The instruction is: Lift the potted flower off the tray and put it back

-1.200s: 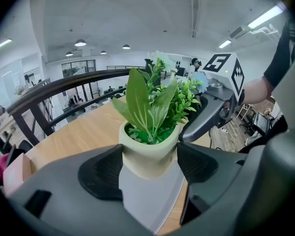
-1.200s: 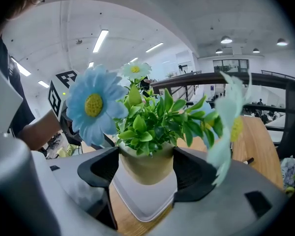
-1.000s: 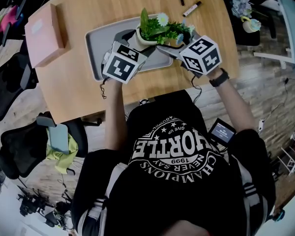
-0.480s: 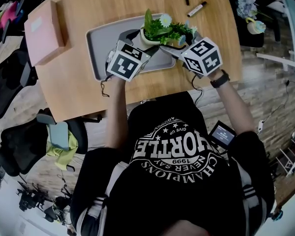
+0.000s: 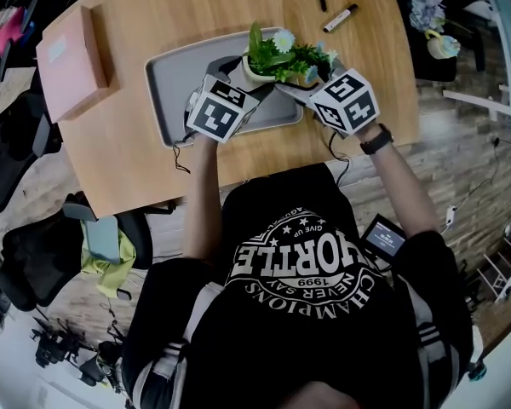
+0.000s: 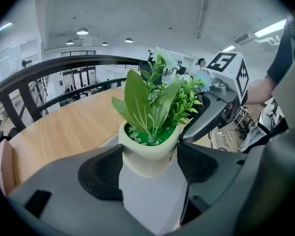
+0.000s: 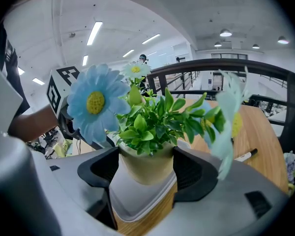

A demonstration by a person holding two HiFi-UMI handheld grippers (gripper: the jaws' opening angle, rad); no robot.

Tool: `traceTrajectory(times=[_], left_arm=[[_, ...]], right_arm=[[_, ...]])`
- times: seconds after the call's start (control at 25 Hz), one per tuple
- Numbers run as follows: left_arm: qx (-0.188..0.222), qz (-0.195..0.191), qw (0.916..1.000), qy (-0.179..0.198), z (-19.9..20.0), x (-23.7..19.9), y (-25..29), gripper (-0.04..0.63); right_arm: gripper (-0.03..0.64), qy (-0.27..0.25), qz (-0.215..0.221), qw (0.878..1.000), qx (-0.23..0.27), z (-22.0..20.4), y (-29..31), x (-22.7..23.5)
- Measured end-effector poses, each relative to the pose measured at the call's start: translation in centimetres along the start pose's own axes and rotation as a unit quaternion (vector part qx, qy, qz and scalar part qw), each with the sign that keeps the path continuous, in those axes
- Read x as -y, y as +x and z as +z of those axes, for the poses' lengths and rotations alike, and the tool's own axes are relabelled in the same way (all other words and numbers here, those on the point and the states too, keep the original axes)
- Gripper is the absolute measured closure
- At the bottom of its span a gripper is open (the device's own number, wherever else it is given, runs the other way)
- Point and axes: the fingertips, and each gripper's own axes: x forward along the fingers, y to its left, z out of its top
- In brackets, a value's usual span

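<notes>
the potted flower [image 5: 254, 68] is at the far right end of the grey tray [image 5: 166, 83], fingers of the left gripper [image 6: 148, 167] and right gripper [image 7: 146, 170] clamped on its cream pot, which looks light, stiff and smooth, so the pot wall, not the floppy leaves, seems the hold.

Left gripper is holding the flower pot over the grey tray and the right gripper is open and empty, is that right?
Not quite. The right gripper is not empty: the right gripper view shows its fingers closed on the flower pot too. The left gripper holds the same pot, over the grey tray.
</notes>
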Motion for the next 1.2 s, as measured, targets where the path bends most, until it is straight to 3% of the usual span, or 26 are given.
traceTrajectory(times=[0.4,1.2], left_arm=[[-0.008,0.003,1.0,-0.003,-1.5,-1.6,1.9,0.232],[0.005,0.01,0.9993,0.035,-2.2,-2.8,4.6,0.232]], right_arm=[[0.264,0.001,-0.007,1.0,-0.009,-0.6,1.8,1.0],[0.264,-0.008,-0.035,0.999,-0.014,-2.1,3.4,3.0]])
